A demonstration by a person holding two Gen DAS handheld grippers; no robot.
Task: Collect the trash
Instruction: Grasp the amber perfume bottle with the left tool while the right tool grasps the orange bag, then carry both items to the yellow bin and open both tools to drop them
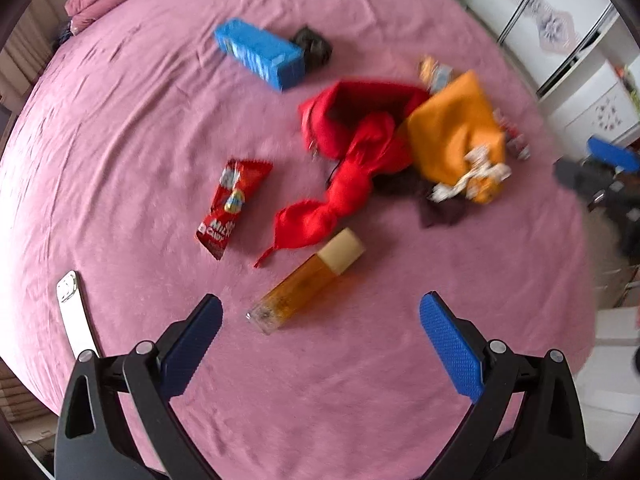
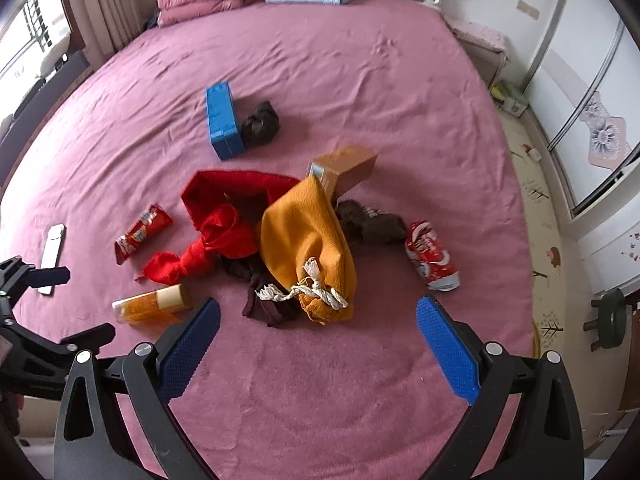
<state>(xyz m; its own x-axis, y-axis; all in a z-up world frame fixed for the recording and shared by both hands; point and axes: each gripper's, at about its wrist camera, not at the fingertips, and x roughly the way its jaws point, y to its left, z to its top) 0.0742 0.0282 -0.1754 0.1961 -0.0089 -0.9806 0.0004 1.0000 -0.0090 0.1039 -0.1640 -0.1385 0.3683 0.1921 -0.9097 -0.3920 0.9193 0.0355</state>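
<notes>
With both grippers' jaws apart and empty, I'd square my left gripper (image 1: 320,316) across the bottle (image 1: 306,280), probably trash.

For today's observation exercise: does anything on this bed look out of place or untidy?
Yes. Snack wrappers, a toppled amber bottle, a blue box and a brown box lie scattered around crumpled red and orange cloths.

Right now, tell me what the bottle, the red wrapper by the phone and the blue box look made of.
Bottle: clear, glossy, probably plastic or glass; amber contents show through, cap matte cream.
Red wrapper: thin printed film or foil, crinkled, with a serrated end.
Blue box: likely printed cardboard, with flat faces, sharp edges and a matte look.
</notes>
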